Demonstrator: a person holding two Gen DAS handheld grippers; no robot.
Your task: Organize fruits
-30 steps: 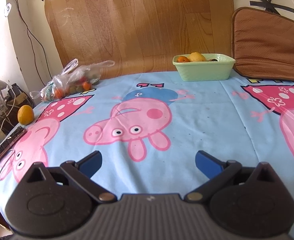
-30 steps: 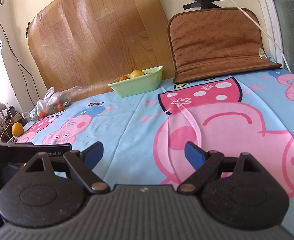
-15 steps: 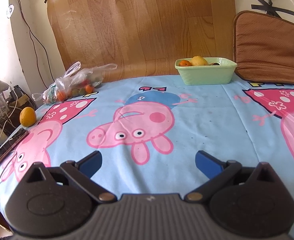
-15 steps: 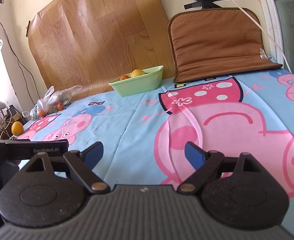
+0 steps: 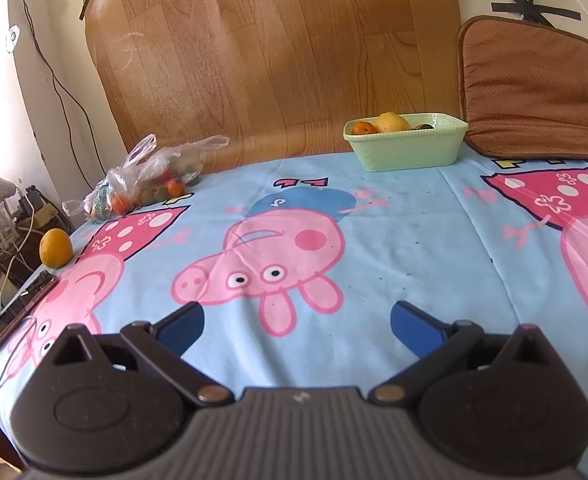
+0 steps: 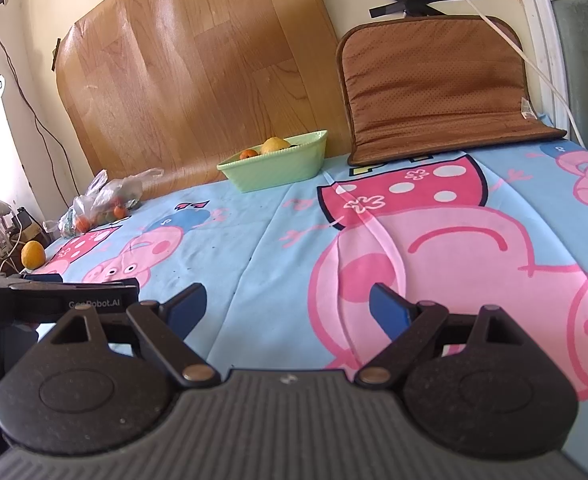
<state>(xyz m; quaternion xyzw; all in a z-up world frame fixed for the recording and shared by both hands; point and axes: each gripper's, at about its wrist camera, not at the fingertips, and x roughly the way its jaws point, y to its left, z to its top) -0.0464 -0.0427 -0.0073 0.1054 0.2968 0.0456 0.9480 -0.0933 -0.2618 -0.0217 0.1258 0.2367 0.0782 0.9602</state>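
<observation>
A pale green basket (image 5: 407, 151) stands at the far side of the table with a lemon (image 5: 391, 122) and an orange (image 5: 363, 128) in it; it also shows in the right wrist view (image 6: 278, 164). A clear plastic bag of small fruits (image 5: 150, 182) lies at the far left, also in the right wrist view (image 6: 102, 200). A loose orange (image 5: 55, 248) sits at the left table edge, also in the right wrist view (image 6: 32, 255). My left gripper (image 5: 295, 322) is open and empty over the near cloth. My right gripper (image 6: 288, 304) is open and empty.
A blue cartoon-pig cloth (image 5: 413, 240) covers the table. A wood-pattern board (image 5: 274, 60) and a brown cushion (image 5: 533, 88) lean on the wall behind. A phone (image 5: 22, 308) lies at the left edge. Cables and clutter (image 5: 2, 232) sit off the table's left.
The left gripper has moved slightly, so the basket and bag sit a little lower in its view. The right gripper has hardly moved. Both stay open.
</observation>
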